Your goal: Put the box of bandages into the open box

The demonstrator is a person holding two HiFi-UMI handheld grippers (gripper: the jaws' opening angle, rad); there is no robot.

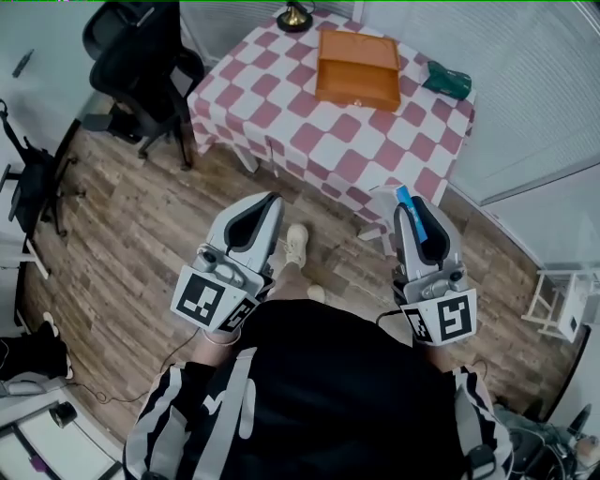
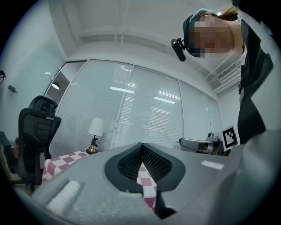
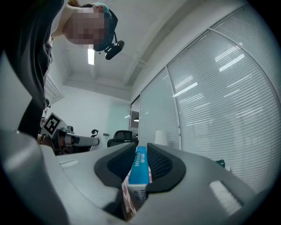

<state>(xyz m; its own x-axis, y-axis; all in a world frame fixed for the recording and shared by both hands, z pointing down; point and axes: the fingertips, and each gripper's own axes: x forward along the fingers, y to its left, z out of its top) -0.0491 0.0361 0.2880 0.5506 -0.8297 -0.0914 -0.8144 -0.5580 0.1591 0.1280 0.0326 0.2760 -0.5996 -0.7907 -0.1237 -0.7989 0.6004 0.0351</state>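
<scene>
The box of bandages [image 1: 420, 223], blue and white, sits edge-up between the pads of my right gripper [image 1: 405, 199], which is shut on it; in the right gripper view the box [image 3: 140, 166] fills the gap between the jaws of that gripper [image 3: 140, 147]. My left gripper [image 1: 274, 198] is shut with nothing in it, its tips meeting [image 2: 141, 145]. Both grippers hang over the wooden floor, short of the table. The open orange box [image 1: 356, 69] lies on the red-and-white checked table [image 1: 281, 103] ahead.
A brass lamp [image 1: 295, 16] stands at the table's far corner and a green object [image 1: 446, 80] lies at its right edge. A black office chair [image 1: 141, 56] is left of the table. A white stand [image 1: 562, 302] is at the right. Blinds line the far wall.
</scene>
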